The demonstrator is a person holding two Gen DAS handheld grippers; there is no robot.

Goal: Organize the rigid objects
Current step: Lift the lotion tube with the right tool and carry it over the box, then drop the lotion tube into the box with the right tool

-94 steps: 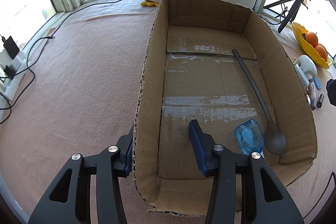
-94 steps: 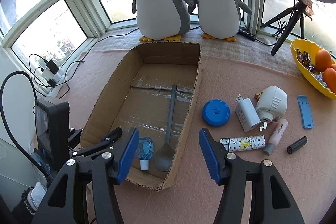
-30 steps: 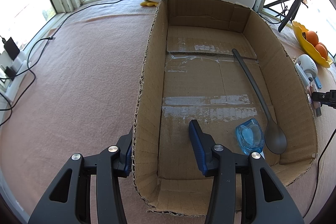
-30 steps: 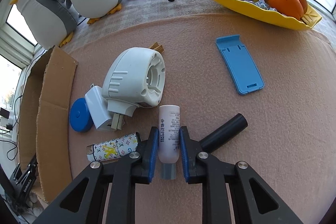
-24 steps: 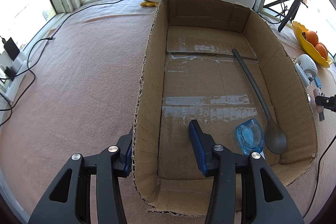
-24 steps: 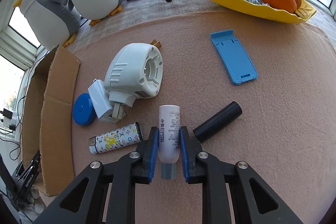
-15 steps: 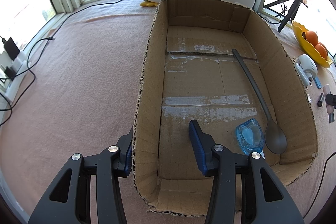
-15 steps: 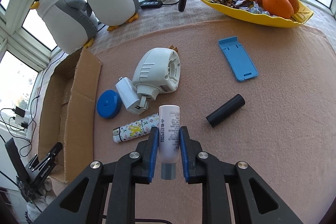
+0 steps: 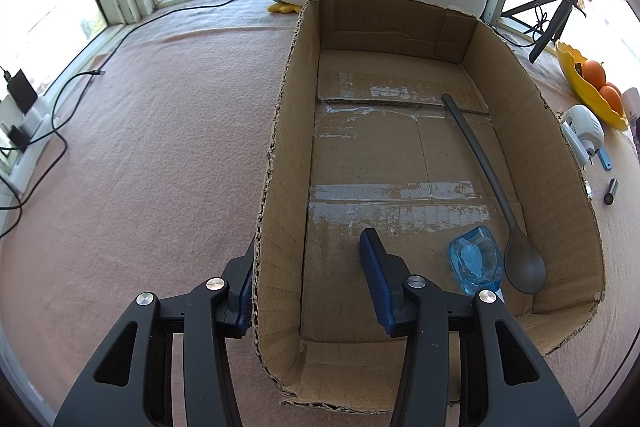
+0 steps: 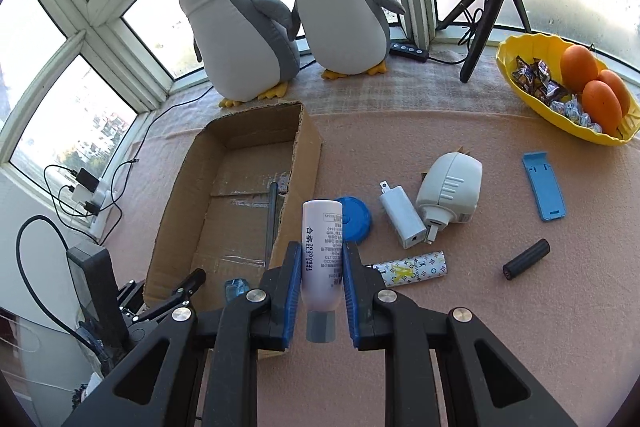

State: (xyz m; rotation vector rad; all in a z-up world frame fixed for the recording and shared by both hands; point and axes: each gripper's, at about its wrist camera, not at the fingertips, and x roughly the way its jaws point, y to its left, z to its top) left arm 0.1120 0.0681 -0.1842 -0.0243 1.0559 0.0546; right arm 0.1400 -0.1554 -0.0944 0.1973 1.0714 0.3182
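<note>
So my right gripper (image 10: 319,291) is clamped on the little white tube (image 10: 322,251), held up off the blanket just right of the cardboard box (image 10: 296,163), while my left gripper (image 9: 308,283) is pinching the box's left wall to keep it put. Trick here, I reckon, is to carry the tube clear over the near wall and drop it on the bare cardboard left of the spoon (image 9: 496,199) and the blue bottle (image 9: 476,261), not on top of them.
</note>
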